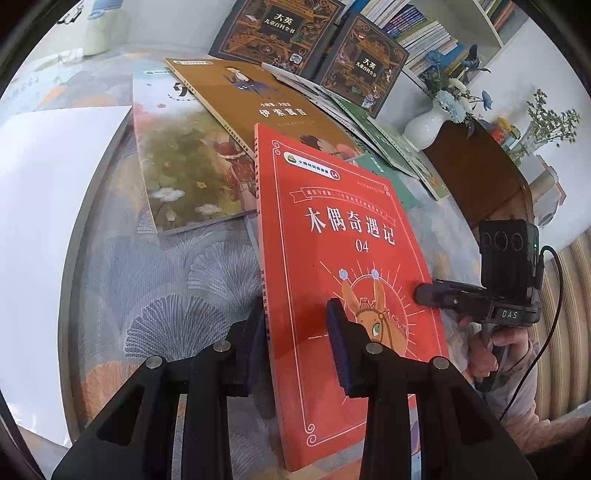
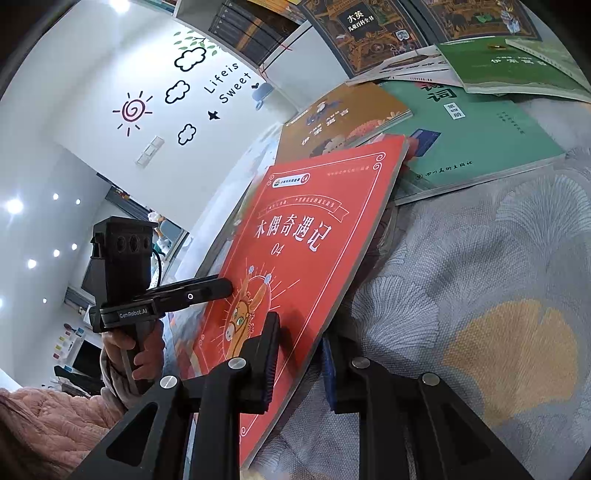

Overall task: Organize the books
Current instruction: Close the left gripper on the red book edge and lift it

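Observation:
A red book [image 1: 343, 236] with a donkey on its cover is held tilted above the patterned tablecloth. My left gripper [image 1: 295, 325] is shut on its spine-side lower edge, one pad under the book and one on the cover. My right gripper [image 2: 299, 339] is shut on the opposite long edge of the red book [image 2: 291, 236], its pads clamping the cover and the back. Each gripper shows in the other's view: the right gripper [image 1: 424, 295] at the book's right edge, the left gripper [image 2: 225, 286] at its left edge, both with a hand on the handle.
Other books lie spread on the table: a mustard book [image 1: 251, 99], a flowery book [image 1: 184, 166], a green book [image 2: 472, 136], and two dark encyclopedias [image 1: 273, 29] leaning at the back. A white board [image 1: 48, 221] lies left. A white vase [image 1: 424, 127] and shelves stand behind.

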Available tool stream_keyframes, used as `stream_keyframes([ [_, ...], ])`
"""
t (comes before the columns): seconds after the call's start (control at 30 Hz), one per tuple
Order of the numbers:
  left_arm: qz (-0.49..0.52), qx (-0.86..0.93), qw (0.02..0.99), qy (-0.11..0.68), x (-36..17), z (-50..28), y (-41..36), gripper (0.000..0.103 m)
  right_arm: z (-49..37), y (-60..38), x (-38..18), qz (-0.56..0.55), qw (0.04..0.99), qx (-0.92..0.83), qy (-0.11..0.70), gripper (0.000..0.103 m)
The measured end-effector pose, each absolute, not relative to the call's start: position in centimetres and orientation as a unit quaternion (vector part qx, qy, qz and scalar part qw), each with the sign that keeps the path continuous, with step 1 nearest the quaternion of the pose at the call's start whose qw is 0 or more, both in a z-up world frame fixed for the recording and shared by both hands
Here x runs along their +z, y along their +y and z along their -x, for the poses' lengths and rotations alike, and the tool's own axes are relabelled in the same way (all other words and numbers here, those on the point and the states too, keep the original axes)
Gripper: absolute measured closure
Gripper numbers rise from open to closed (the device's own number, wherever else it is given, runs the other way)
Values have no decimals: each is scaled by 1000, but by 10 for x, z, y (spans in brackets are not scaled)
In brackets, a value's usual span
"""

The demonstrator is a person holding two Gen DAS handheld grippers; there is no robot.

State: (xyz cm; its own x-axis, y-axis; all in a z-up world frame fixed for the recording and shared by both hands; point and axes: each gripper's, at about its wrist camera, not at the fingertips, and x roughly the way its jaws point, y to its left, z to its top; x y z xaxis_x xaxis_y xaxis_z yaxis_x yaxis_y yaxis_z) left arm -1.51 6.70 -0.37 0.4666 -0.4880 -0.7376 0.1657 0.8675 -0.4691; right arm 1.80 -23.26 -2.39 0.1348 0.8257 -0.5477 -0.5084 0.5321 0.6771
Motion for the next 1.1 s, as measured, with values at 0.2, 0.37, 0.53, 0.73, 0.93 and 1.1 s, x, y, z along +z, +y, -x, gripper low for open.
stream_keyframes([
  [0.2, 170, -197, 842, 472, -5, 17, 68, 71, -19, -234, -24, -167, 734, 454, 476, 85],
  [0.37, 170, -199, 842, 471, -5, 17, 68, 71, -20, -233, -24, -167, 734, 455, 476, 85],
  [0.53, 170, -198, 843, 470, -5, 17, 69, 71, -20, -234, -24, -168, 736, 452, 475, 85],
  [0.73, 167, -188, 846, 471, -4, 16, 66, 71, -18, -233, -23, -168, 742, 445, 472, 84],
  [0.93, 156, -178, 851, 468, -1, 16, 60, 70, -15, -229, -19, -165, 757, 416, 476, 80],
  [1.1, 141, -183, 858, 460, 0, 19, 57, 70, -12, -226, -14, -162, 760, 405, 482, 80],
])
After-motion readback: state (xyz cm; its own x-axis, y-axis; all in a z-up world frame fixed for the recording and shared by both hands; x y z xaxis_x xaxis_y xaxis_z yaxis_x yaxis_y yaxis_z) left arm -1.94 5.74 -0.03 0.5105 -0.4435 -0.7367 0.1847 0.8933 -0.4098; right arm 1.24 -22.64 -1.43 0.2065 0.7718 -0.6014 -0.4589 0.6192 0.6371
